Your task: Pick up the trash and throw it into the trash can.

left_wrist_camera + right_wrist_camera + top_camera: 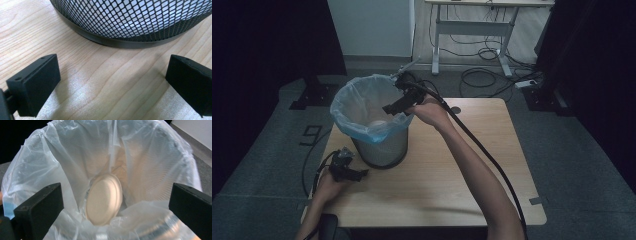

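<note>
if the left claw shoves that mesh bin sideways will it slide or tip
Probably slides: the mesh bin looks light, thin wire with a flat base ring on smooth wood. A high push might tip it, since it holds little beyond the bag liner and a pale disc.

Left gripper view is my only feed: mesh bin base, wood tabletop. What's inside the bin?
Observer: A pale round plate lies tilted in the plastic bag lining the bin.
Operator: Where's the right gripper?
Observer: The right gripper hangs over the bin's rim, jaws wide apart, holding nothing.
Operator: And my left gripper?
Observer: The left gripper sits low on the table beside the bin's base, not touching it.
</note>
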Tool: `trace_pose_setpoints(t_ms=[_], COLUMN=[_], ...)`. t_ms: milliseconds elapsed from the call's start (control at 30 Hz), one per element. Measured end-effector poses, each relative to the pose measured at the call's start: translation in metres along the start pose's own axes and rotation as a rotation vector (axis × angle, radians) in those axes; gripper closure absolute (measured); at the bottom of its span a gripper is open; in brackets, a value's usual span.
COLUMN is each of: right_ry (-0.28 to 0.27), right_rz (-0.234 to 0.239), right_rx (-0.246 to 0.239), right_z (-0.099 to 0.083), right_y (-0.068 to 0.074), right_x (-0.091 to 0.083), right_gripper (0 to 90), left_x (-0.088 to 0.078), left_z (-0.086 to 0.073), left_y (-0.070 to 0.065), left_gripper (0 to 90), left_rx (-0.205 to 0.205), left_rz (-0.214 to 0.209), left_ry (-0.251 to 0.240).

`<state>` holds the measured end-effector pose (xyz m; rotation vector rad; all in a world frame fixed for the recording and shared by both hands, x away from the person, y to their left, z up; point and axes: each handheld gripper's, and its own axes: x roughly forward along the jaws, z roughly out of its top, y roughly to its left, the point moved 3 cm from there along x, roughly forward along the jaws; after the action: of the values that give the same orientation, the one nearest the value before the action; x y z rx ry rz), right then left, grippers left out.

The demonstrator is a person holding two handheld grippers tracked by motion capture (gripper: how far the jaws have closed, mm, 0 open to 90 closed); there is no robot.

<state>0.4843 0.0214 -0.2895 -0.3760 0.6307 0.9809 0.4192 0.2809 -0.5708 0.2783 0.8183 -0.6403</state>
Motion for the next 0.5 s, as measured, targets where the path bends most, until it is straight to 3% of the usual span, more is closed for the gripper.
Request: trace_pose_setpoints(t_ms=[500], right_ry=[-0.020], right_rz=[-0.058], right_rx=[0.037], right_z=[-0.033], right_y=[-0.022], right_x=[-0.028], right_gripper=[0.0], left_x=[0.000], left_z=[0.000], left_y=[0.000], left_gripper=[0.0], left_rx=[0.000], left_rz=[0.000], left_ry=[0.000])
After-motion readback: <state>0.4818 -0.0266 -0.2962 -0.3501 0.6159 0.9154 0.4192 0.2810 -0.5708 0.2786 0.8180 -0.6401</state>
